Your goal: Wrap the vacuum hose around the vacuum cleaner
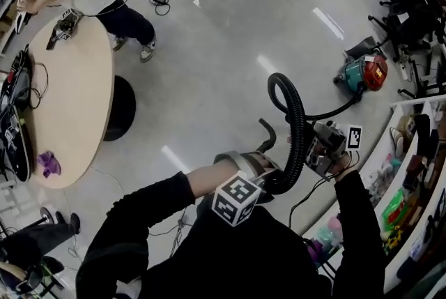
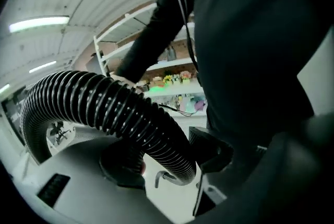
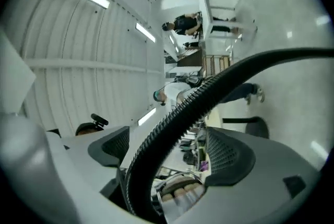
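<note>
Left claw [image 2: 167, 157] clamped on vacuum hose [image 1: 298, 130] near its thick end. Right claw [image 3: 169, 152] spread wide: hose runs between pads, nearer 9 o'clock pad, not pinched. Hose arches up at 12 o'clock ahead of me, then runs on to vacuum cleaner [image 1: 362, 73], on floor at 2 o'clock, well apart. My guess: hose light, springy, ribs give good bite, coil will fight back. Take next hold further along ribbed run.
</note>
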Demonstrator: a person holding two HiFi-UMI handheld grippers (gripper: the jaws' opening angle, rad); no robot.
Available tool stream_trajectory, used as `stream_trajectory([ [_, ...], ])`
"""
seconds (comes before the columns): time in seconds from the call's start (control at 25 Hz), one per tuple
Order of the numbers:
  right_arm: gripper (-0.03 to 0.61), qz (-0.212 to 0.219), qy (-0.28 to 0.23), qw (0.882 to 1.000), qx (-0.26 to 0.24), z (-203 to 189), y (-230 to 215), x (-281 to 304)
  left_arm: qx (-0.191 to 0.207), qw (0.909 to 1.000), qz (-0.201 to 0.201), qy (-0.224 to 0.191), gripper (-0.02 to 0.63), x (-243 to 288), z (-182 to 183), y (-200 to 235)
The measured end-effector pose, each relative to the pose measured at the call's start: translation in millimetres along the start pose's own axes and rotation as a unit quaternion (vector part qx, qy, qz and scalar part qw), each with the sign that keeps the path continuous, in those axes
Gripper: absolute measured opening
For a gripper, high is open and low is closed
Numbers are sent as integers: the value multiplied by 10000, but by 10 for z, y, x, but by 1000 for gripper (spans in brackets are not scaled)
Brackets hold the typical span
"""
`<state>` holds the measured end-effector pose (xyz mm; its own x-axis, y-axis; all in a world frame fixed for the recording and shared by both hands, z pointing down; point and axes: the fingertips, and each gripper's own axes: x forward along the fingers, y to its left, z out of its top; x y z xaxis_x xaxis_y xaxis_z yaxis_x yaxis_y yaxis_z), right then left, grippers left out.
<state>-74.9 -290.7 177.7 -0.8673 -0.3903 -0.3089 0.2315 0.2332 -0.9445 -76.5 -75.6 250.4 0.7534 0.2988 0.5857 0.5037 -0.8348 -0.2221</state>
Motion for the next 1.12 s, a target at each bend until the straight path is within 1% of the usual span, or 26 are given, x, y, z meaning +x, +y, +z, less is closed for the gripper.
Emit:
stream_trajectory([
  [0.08, 442, 524, 166, 9982, 229, -100, -85, 399, 346, 9983, -29, 468, 264, 11, -189, -155],
  [0.12, 442, 638, 267, 9975, 105, -166, -124, 571, 383, 9972, -16, 635, 265, -11, -278, -209],
  [0.16, 440, 662, 319, 9971, -180, -211, -155, 691, 259, 9970, 4, 725, 265, -45, -362, -240],
  [0.2, 439, 633, 255, 9962, -536, -200, -174, 739, -60, 9974, 13, 725, 267, -80, -440, -255],
  [0.24, 428, 570, 84, 9943, -894, -131, -176, 727, -542, 9964, 3, 647, 268, -114, -513, -257],
  [0.28, 418, 479, -116, 9912, -1227, -33, -152, 692, -1080, 9927, -17, 538, 268, -145, -583, -256],
  [0.32, 417, 387, -262, 9875, -1506, 57, -99, 661, -1594, 9863, -24, 419, 269, -173, -652, -254],
  [0.36, 418, 336, -322, 9840, -1719, 125, -12, 640, -2107, 9772, 4, 253, 275, -202, -714, -245],
  [0.4, 419, 338, -324, 9807, -1898, 179, 107, 616, -2688, 9632, 64, 2, 278, -242, -766, -220],
  [0.44, 419, 367, -320, 9768, -2086, 236, 249, 582, -3345, 9417, 144, -335, 281, -300, -814, -177],
  [0.48, 419, 381, -336, 9719, -2299, 310, 396, 530, -4028, 9121, 234, -722, 282, -372, -865, -126],
  [0.52, 419, 346, -366, 9661, -2531, 396, 527, 457, -4696, 8751, 314, -1123, 282, -441, -925, -83],
  [0.56, 417, 260, -403, 9600, -2758, 488, 635, 359, -5341, 8307, 352, -1531, 282, -490, -990, -59],
  [0.6, 408, 156, -455, 9543, -2950, 587, 726, 239, -5965, 7776, 329, -1963, 282, -506, -1048, -45],
  [0.64, 380, 64, -532, 9491, -3104, 695, 817, 112, -6551, 7153, 243, -2420, 281, -489, -1091, -22],
  [0.68, 376, 2, -619, 9438, -3247, 813, 925, -2, -7062, 6469, 97, -2875, 282, -435, -1108, 15],
  [0.72, 376, -34, -685, 9376, -3409, 933, 1052, -89, -7458, 5797, -100, -3281, 282, -344, -1087, 60],
  [0.76, 374, -55, -704, 9305, -3593, 1049, 1185, -151, -7718, 5229, -324, -3604, 282, -221, -1023, 109],
  [0.8, 374, -79, -679, 9232, -3783, 1161, 1304, -203, -7854, 4827, -534, -3837, 282, -74, -928, 169],
  [0.84, 374, -114, -623, 9161, -3960, 1280, 1393, -264, -7902, 4581, -717, -4007, 282, 89, -818, 254],
  [0.88, 374, -149, -538, 9089, -4132, 1401, 1455, -334, -7892, 4432, -889, -4157, 282, 263, -693, 376],
  [0.96, 373, -178, -296, 8960, -4428, 1613, 1523, -478, -7783, 4204, -1243, -4495, 282, 624, -416, 690],
  [1.0, 373, -183, -164, 8922, -4509, 1687, 1529, -551, -7720, 4074, -1410, -4671, 286, 804, -289, 851],
  [1.04, 373, -170, -28, 8895, -4567, 1730, 1532, -615, -7666, 3920, -1543, -4846, 294, 976, -190, 1004],
  [1.08, 373, -125, 109, 8864, -4627, 1742, 1553, -670, -7624, 3731, -1616, -5034, 311, 1134, -130, 1155],
  [1.12, 373, -52, 225, 8828, -4691, 1733, 1598, -724, -7593, 3489, -1615, -5251, 325, 1275, -114, 1310],
])
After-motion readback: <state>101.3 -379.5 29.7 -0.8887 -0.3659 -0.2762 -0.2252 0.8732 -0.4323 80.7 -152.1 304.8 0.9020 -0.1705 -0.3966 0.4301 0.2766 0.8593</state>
